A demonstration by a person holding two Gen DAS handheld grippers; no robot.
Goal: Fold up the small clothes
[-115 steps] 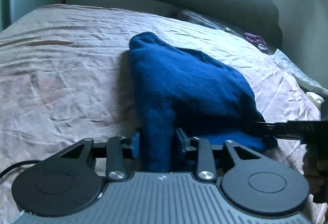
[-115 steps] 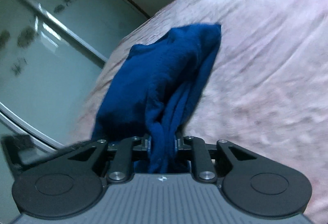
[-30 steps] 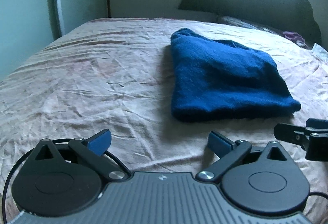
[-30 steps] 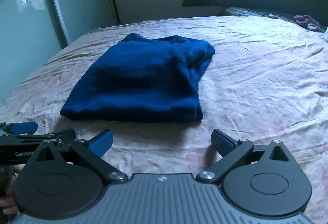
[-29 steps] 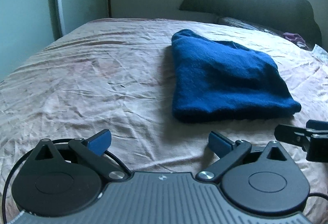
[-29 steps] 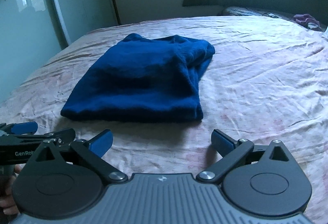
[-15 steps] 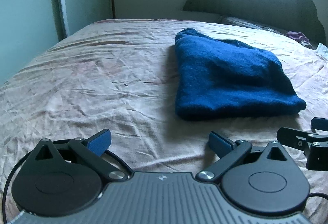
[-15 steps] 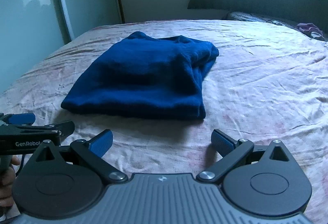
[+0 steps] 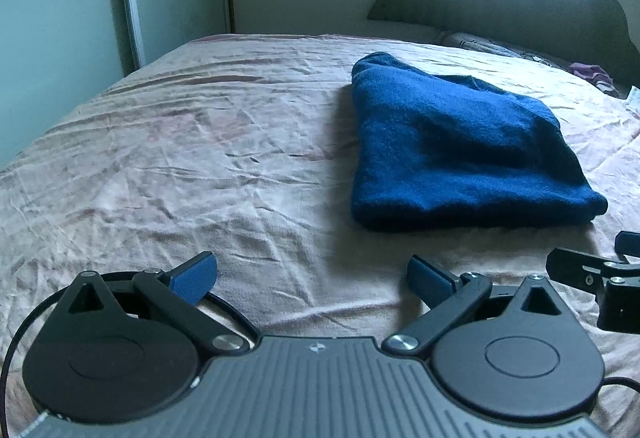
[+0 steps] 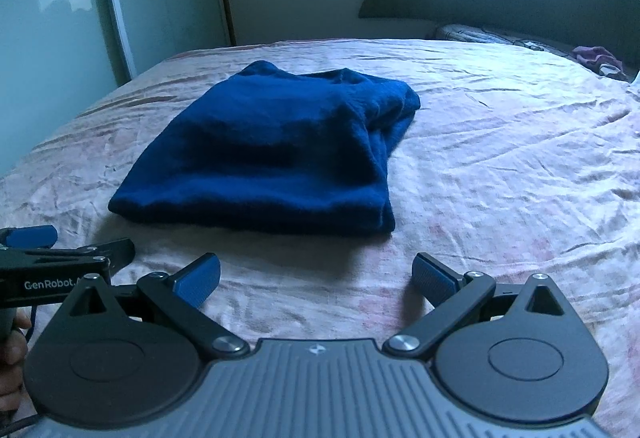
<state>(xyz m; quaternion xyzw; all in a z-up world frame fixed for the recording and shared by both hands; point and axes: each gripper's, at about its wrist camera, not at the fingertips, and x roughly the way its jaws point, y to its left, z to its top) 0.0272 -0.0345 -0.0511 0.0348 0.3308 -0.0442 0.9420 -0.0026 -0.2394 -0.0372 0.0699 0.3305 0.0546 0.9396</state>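
"GenRobot" legible on left gripper (image 10: 28, 238). Both it and right gripper (image 10: 316, 274) spread, empty. Folded blue garment (image 10: 276, 153) on pink bedsheet (image 10: 500, 165); far edge possibly uneven. Sheet bare around it.

You are looking at a fuzzy, matt knitted blue garment (image 9: 460, 149) lying on a creased, faintly sheened pink bedsheet (image 9: 180, 173). Your left gripper (image 9: 312, 276) is showing matt black plastic arms, shiny metal pivot pins and ribbed blue pads (image 9: 194, 277). Beyond the garment, glossy wardrobe panels (image 10: 60, 17) are reflecting light.
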